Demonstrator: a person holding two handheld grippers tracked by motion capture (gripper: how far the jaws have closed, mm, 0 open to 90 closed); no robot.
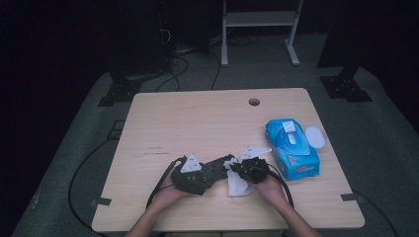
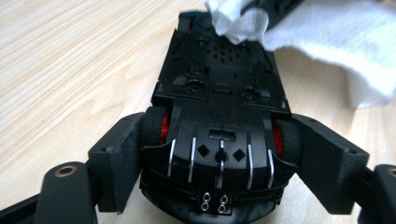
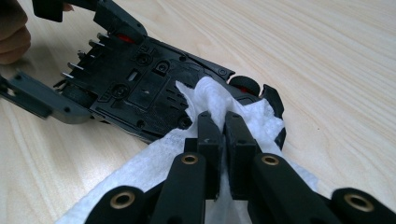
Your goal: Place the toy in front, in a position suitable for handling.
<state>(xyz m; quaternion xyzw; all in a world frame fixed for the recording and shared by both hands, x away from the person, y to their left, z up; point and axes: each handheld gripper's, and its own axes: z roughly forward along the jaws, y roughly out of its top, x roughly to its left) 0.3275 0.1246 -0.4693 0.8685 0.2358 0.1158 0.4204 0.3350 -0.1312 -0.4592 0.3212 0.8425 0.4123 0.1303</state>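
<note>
Your right gripper is pinched tight on the white paper wipe, frame centre, pressed to the black toy car's underside. Your left gripper clamps the car's rear wheels, lower centre, above the light wood table.

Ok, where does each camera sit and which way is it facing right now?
High view: above the person's side, looking forward and down at the table; both forearms show.
Left gripper view: on the left gripper, along its jaws clamping the toy car, underside up.
Right gripper view: on the right gripper, pinching the white wipe.
Both gripper views share car and wipe.
</note>
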